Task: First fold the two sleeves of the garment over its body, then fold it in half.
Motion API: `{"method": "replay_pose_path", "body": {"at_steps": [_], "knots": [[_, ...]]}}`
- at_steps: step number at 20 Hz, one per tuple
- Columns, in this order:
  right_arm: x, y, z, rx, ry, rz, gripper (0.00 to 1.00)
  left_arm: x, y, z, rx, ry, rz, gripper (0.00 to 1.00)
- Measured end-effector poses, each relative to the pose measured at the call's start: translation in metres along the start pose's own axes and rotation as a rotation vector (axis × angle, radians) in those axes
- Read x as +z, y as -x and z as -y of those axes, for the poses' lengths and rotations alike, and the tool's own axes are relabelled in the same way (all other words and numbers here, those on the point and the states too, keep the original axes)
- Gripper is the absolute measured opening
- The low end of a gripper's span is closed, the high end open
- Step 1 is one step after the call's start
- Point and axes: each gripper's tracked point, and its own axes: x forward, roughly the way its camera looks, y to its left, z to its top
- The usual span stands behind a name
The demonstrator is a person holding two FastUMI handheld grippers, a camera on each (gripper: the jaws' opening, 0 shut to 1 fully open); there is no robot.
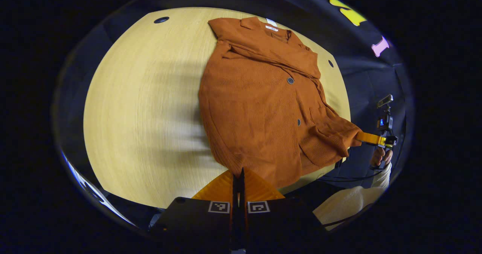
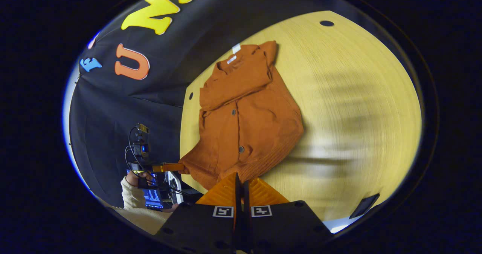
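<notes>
Both grippers' fingers [image 1: 241,176] hem-hidden in garment [image 1: 260,110]

Pale wooden table [image 1: 150,107] with round holes; lit screen [image 2: 152,198].

No readable text anywhere. White neck label [image 1: 271,25] on the garment [image 1: 263,110], near 12 o'clock of the worktop [image 1: 150,114]: print too small to make out. Square black-and-white coded markers [image 1: 218,207] on each gripper body, without words.

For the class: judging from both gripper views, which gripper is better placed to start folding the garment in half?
Neither clearly: left gripper and right gripper each pinch a bottom corner of the garment, sleeves already folded. Likely both lift together.
</notes>
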Motion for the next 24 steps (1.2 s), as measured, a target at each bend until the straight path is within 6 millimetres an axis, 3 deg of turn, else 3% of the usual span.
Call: {"method": "replay_pose_path", "body": {"at_steps": [3,5,8,9,11,15,17,21,23,24], "knots": [[0.043,0.004,-0.026,0.002,0.057,0.023,0.02,0.040,0.023,0.009,-0.019,0.006,0.023,0.04],[0.075,0.002,-0.042,0.000,0.091,0.046,0.02,0.080,0.045,0.014,-0.040,0.013,0.078,0.03],[0.133,0.000,-0.065,-0.014,0.111,0.094,0.02,0.140,0.064,0.002,0.021,0.026,0.159,0.04],[0.162,-0.005,-0.074,-0.015,0.115,0.115,0.02,0.169,0.065,0.007,0.019,0.023,0.186,0.03],[0.203,-0.023,-0.080,-0.040,0.119,0.148,0.02,0.205,0.058,0.022,0.007,0.023,0.229,0.03],[0.268,-0.056,-0.079,-0.070,0.063,0.194,0.02,0.273,0.042,0.030,-0.008,0.019,0.297,0.03],[0.299,-0.072,-0.062,-0.094,0.039,0.212,0.02,0.309,0.023,0.024,0.010,0.014,0.320,0.03],[0.350,-0.130,-0.017,-0.133,-0.045,0.245,0.02,0.354,-0.024,0.009,0.003,0.060,0.343,0.03],[0.360,-0.155,0.020,-0.188,-0.111,0.242,0.00,0.369,-0.053,-0.003,0.008,0.097,0.346,0.03],[0.361,-0.163,0.027,-0.184,-0.163,0.245,0.02,0.372,-0.064,-0.008,0.010,0.136,0.342,0.03]]}}
